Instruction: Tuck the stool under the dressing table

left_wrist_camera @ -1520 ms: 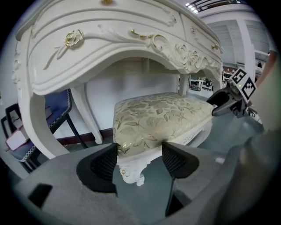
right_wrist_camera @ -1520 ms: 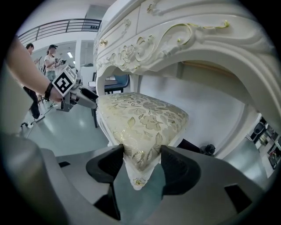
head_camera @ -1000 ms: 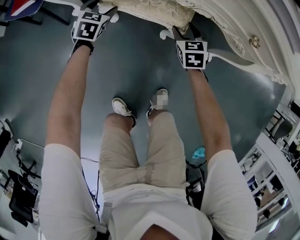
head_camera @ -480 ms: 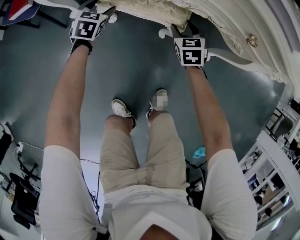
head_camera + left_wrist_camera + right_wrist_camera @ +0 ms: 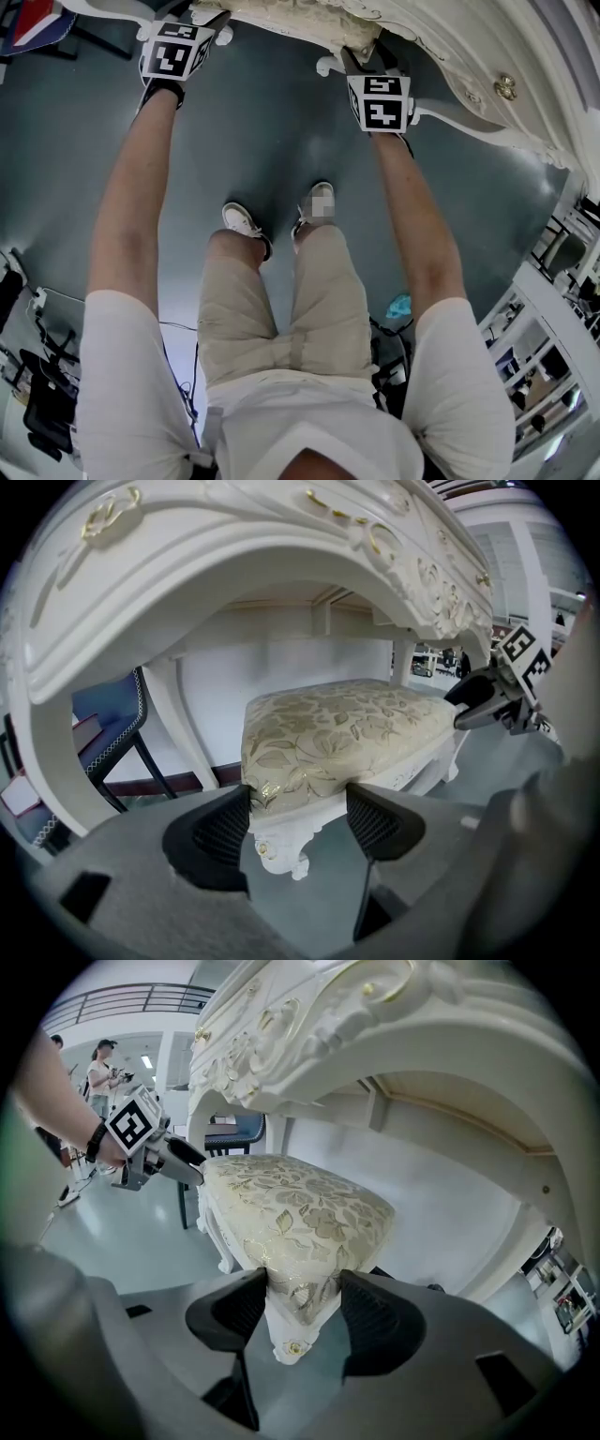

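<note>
The stool (image 5: 337, 724) has a cream floral cushion and a white carved frame. It stands partly beneath the arch of the white dressing table (image 5: 234, 546). My left gripper (image 5: 298, 813) is shut on its near left corner, with both black pads against the cushion edge. The right gripper (image 5: 302, 1302) is shut on the near right corner of the stool (image 5: 291, 1213) in the same way. From the head view, the stool (image 5: 291, 21) sits at the top edge under the dressing table (image 5: 469, 47), and both arms stretch out to it.
A blue chair (image 5: 103, 724) stands left of the dressing table's leg. People (image 5: 98, 1063) stand far off on the grey floor. White shelving (image 5: 553, 309) lines the right side, a turquoise object (image 5: 398, 305) lies on the floor, and black gear (image 5: 37, 375) sits at lower left.
Both grippers and the stool have edged slightly toward the top of the head view, further under the table. Both grips look unchanged.
</note>
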Action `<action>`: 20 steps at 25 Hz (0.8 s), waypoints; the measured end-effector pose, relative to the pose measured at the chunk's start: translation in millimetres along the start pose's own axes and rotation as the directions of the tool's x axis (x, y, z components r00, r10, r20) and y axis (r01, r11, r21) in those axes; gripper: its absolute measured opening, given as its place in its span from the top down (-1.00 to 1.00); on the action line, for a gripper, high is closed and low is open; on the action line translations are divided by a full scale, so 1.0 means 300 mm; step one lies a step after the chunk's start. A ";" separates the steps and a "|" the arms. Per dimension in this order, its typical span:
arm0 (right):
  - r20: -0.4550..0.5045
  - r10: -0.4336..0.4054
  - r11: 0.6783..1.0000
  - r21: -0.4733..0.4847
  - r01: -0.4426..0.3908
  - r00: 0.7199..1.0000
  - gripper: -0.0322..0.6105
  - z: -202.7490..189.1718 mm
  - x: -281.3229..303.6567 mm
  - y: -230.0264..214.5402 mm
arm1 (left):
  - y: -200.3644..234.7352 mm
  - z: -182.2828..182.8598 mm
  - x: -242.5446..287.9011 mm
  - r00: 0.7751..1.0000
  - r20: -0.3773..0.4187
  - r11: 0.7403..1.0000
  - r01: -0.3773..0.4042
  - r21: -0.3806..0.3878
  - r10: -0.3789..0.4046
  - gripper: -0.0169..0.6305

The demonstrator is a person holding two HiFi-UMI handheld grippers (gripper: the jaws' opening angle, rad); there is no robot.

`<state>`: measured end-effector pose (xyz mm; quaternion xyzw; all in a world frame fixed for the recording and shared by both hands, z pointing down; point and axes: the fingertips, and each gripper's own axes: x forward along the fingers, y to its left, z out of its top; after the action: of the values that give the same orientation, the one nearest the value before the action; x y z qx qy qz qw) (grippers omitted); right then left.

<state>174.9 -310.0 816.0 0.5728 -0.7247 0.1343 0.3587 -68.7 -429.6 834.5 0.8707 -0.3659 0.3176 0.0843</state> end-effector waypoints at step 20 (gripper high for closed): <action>-0.024 0.023 1.000 0.021 -0.023 0.999 0.60 0.106 -0.217 0.092 | -0.095 0.092 -0.284 0.999 0.038 0.986 -0.004 -0.165 0.011 0.46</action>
<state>143.4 -272.9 755.7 0.5664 -0.7256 0.1527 0.3598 -80.6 -369.9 762.8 0.8655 -0.3958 0.2695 0.1474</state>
